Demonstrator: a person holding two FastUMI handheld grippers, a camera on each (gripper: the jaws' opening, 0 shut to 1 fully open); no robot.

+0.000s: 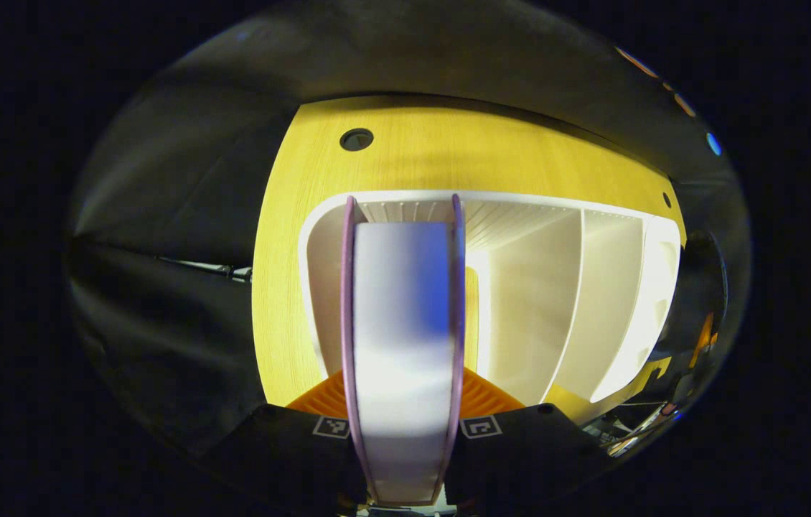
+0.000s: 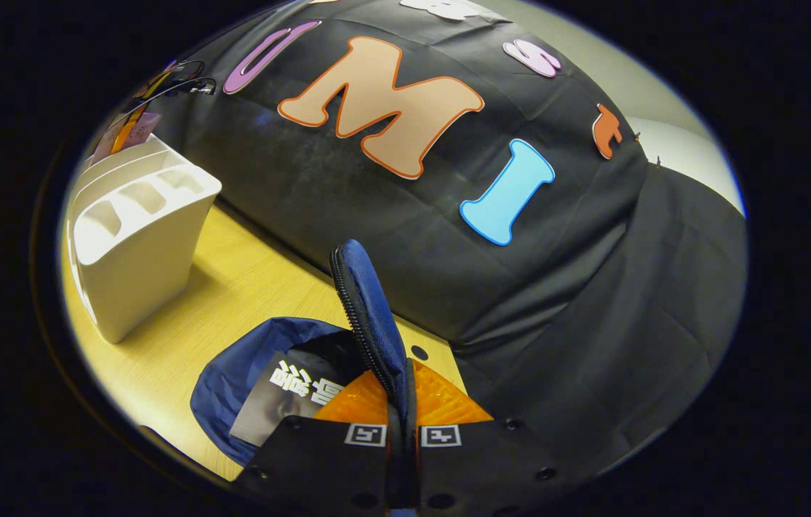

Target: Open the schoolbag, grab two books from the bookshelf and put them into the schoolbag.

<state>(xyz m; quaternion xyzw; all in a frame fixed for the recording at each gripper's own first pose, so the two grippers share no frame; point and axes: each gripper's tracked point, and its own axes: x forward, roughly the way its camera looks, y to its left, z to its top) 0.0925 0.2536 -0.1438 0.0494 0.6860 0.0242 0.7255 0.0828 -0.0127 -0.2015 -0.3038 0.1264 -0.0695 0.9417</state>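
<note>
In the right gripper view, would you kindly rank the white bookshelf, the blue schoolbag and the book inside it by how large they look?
1. Bookshelf and schoolbag: they look alike in size, and the bag is nearer the camera, so I won't rank them.
2. Book, clearly smallest, partly hidden.

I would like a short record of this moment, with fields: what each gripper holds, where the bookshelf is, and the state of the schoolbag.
left gripper: shut on a book, held edge-on above the white bookshelf
right gripper: shut on the zipper edge of the blue schoolbag, lifting it
schoolbag state: open, one book already inside
bookshelf place: on the wooden table, beside the schoolbag
bookshelf slots seen from above: look vacant
</note>
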